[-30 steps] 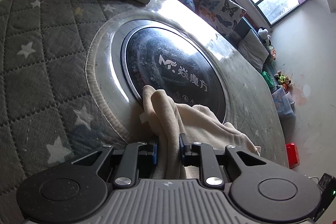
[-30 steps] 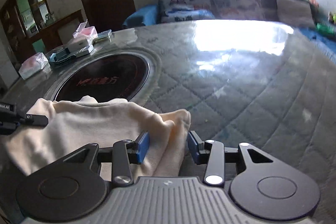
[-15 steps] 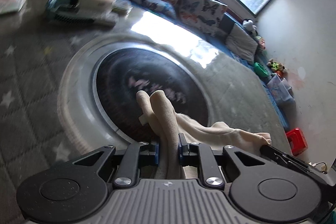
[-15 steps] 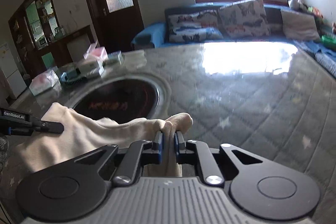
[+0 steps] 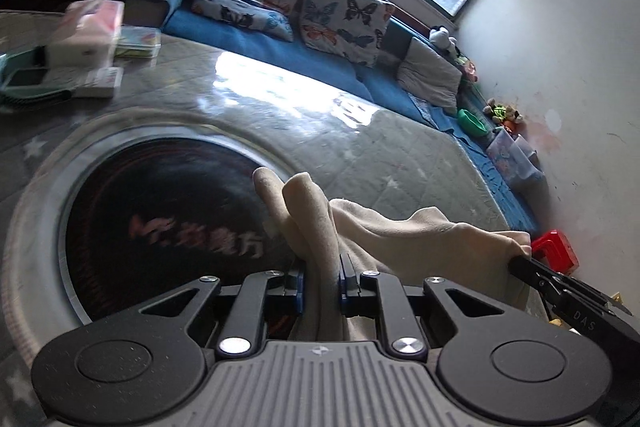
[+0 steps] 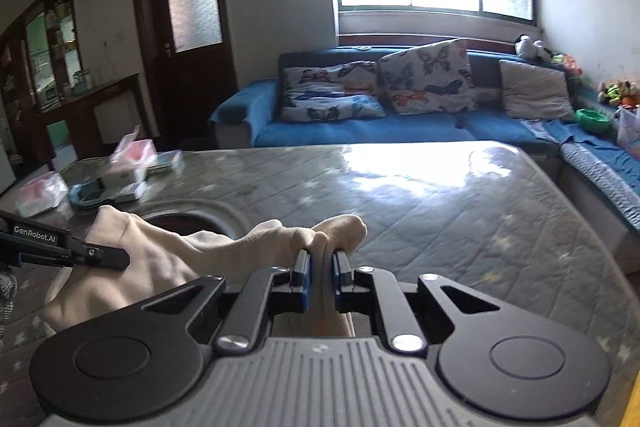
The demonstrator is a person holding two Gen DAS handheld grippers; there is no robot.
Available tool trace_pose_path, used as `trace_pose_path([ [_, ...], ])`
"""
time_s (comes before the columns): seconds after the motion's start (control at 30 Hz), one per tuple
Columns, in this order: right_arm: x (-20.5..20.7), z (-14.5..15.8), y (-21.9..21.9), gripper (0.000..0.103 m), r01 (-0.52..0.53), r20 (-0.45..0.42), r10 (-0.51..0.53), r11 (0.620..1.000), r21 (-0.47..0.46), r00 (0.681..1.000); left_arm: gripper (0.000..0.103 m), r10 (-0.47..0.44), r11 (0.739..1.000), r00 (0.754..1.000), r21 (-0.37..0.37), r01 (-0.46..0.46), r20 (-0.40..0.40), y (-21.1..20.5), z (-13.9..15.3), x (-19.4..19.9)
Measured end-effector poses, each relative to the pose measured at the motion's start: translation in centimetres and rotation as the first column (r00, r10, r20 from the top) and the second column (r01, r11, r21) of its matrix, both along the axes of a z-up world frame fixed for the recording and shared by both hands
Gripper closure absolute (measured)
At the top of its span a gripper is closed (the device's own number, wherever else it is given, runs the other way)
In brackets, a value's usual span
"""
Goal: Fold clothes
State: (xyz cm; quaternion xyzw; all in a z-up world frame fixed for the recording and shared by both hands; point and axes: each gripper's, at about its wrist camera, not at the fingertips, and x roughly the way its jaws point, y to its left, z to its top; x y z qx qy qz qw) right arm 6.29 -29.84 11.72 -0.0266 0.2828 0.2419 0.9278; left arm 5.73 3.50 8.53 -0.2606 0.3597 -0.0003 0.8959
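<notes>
While clamped by left gripper (image 5: 320, 281) and right gripper (image 6: 320, 279) | cream garment (image 5: 400, 235) judged soft, light, droopy | best gripped at edges

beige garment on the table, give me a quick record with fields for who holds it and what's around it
garment: beige garment, bunched, held above the table
left gripper: shut on one end
right gripper: shut on the other end
surface: quilted star-print table cover under clear plastic
beneath garment: round black cooktop set in the table
far edge: tissue boxes
background: blue sofa, butterfly cushions
</notes>
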Motion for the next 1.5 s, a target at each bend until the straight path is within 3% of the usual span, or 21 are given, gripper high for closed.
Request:
trace_pose_path([
  [0.43,5.2,-0.9,-3.3,0.093,0.114,-0.008,-0.114,0.993,-0.022,0.993,0.086,-0.080,0.996,0.997,0.032,0.081,-0.008,-4.0,-0.4,6.7],
  [0.8,7.7,-3.5,-4.8,0.093,0.169,-0.052,-0.172,0.984,-0.048,0.984,0.086,-0.106,0.993,0.992,0.047,0.109,-0.062,-4.9,-2.5,9.2],
  [1.0,8.7,-5.3,-5.2,0.092,0.209,-0.094,-0.215,0.975,-0.075,0.972,0.078,-0.074,0.993,0.991,0.078,0.083,-0.108,-4.1,-3.4,9.4],
  [1.17,8.8,-5.7,-5.5,0.090,0.235,-0.089,-0.243,0.968,-0.092,0.966,0.064,-0.045,0.993,0.995,0.107,0.054,-0.086,-3.4,-2.7,8.7],
  [1.27,8.0,-5.3,-4.8,0.089,0.188,-0.067,-0.194,0.978,-0.091,0.979,0.064,-0.046,0.992,0.997,0.114,0.052,-0.056,-3.5,-1.8,8.2],
  [1.5,6.3,-5.6,-0.4,0.087,-0.011,-0.122,-0.001,0.995,-0.096,0.992,0.064,-0.122,0.986,0.991,0.110,0.127,-0.050,-5.6,-1.8,8.3],
])
